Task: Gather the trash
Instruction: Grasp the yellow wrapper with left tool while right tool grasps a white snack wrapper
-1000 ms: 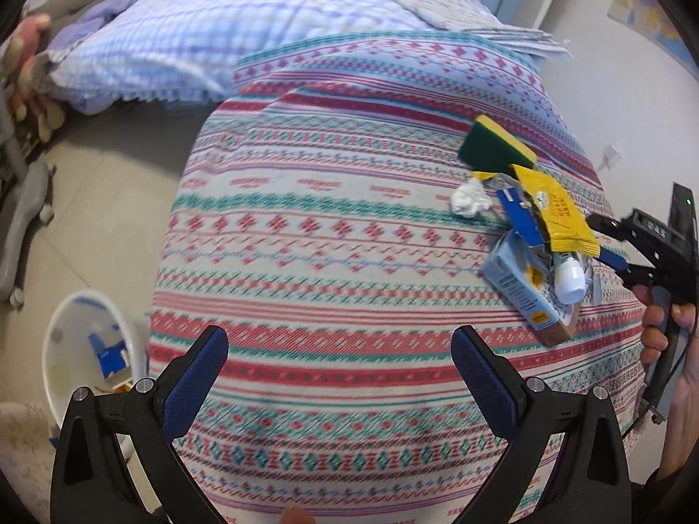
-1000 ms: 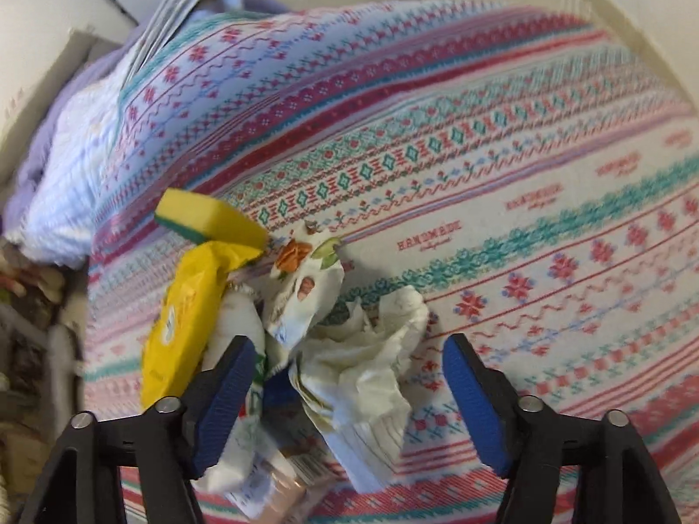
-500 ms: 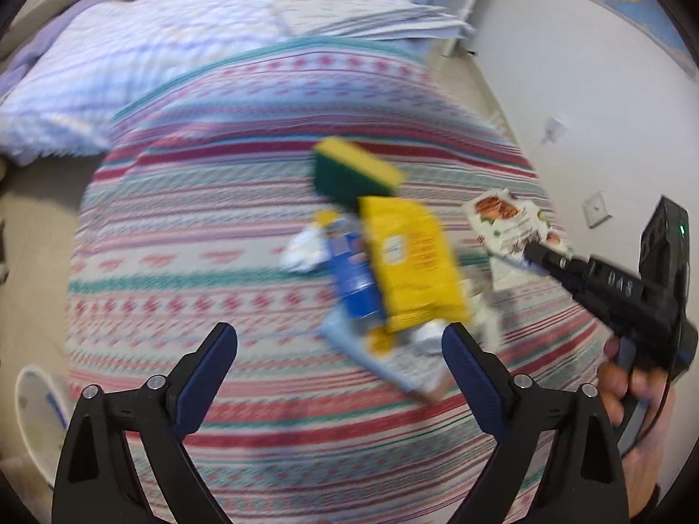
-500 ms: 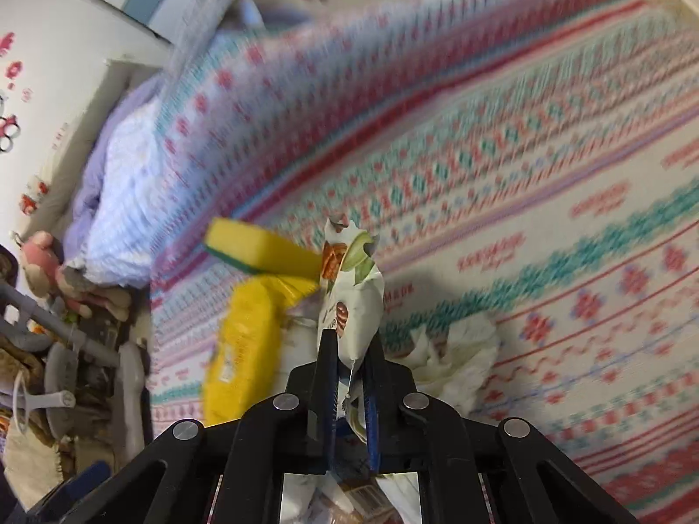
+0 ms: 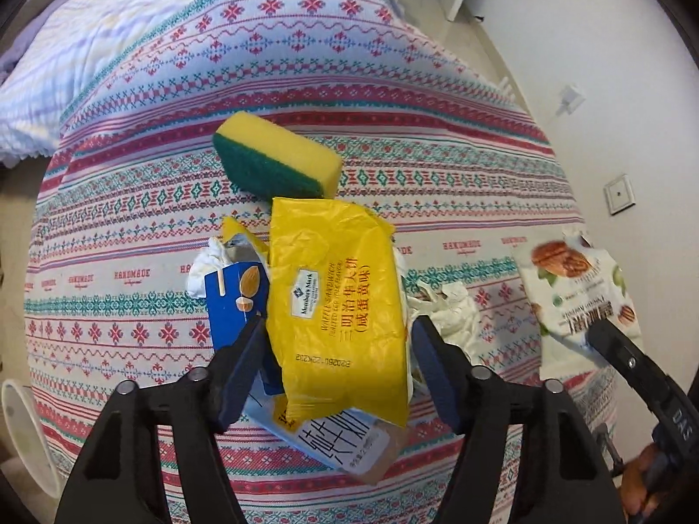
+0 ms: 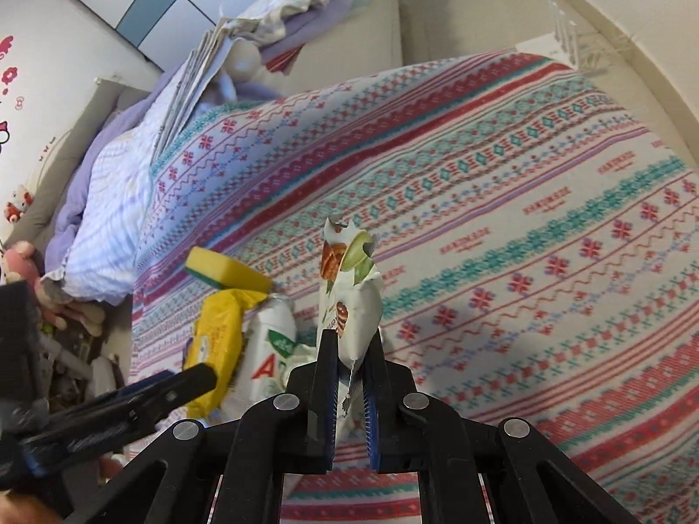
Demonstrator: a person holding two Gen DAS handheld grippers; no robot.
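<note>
A heap of trash lies on the patterned blanket (image 5: 131, 201): a yellow wafer wrapper (image 5: 340, 301), a blue carton (image 5: 233, 301), a yellow-green sponge (image 5: 279, 161), crumpled white tissue (image 5: 450, 305) and a flat box (image 5: 336, 441). My left gripper (image 5: 336, 371) is open, its fingers on either side of the yellow wrapper's near end. My right gripper (image 6: 351, 375) is shut on a white nut snack packet (image 6: 349, 288) and holds it off the blanket, right of the heap. The packet also shows in the left wrist view (image 5: 576, 292).
A white bin's rim (image 5: 22, 432) shows at the lower left, beside the bed. A pale checked quilt (image 5: 87, 61) lies at the bed's far end with folded papers (image 6: 196, 74). A wall with sockets (image 5: 620, 192) runs along the right.
My right gripper closed on the nut packet and lifted it. My left gripper moved right and in, narrowing around the yellow wrapper.
</note>
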